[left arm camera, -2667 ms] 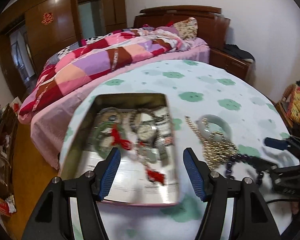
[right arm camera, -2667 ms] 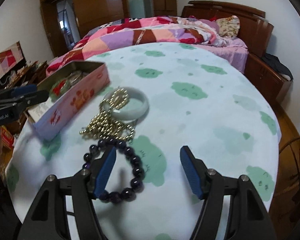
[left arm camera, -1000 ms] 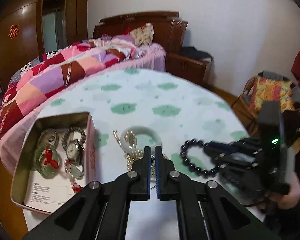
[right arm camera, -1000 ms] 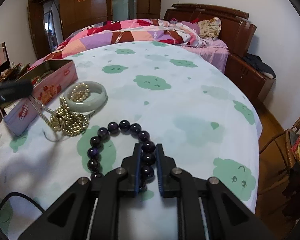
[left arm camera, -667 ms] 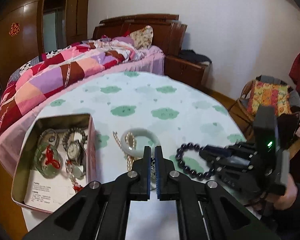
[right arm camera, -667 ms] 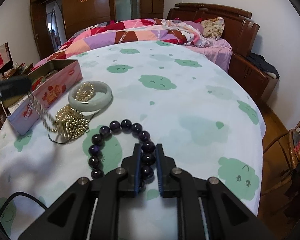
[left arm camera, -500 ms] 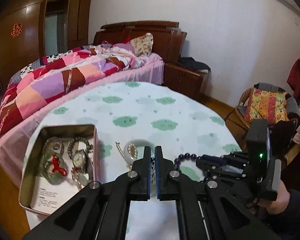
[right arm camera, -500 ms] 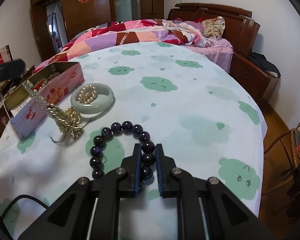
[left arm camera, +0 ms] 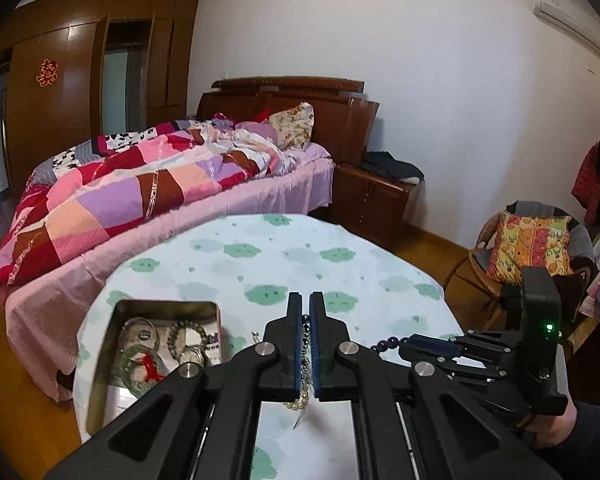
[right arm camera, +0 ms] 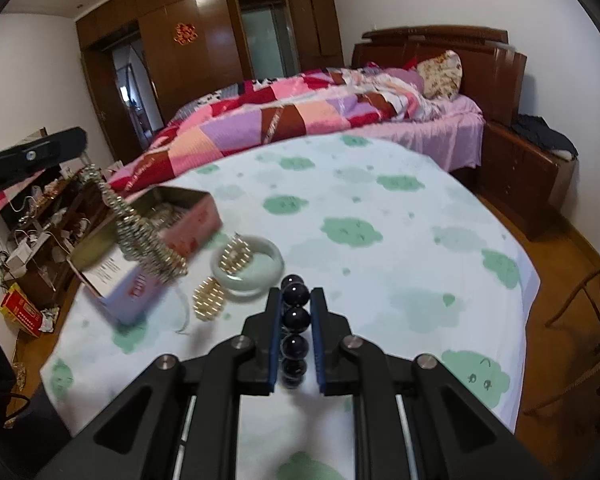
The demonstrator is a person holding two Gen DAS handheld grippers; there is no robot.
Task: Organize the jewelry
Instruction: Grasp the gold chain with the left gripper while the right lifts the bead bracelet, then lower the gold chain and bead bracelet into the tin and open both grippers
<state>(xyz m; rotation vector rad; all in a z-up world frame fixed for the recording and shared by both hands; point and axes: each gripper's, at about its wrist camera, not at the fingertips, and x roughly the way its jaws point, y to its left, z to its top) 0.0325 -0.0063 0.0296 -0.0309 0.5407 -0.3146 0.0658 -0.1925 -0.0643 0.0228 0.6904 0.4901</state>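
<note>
round table (right arm camera: 420,240), tin (right arm camera: 196,208) near left edge

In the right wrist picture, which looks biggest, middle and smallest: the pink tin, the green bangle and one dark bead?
1. pink tin, largest.
2. green bangle.
3. dark bead, smallest, though nearest the camera.
</note>
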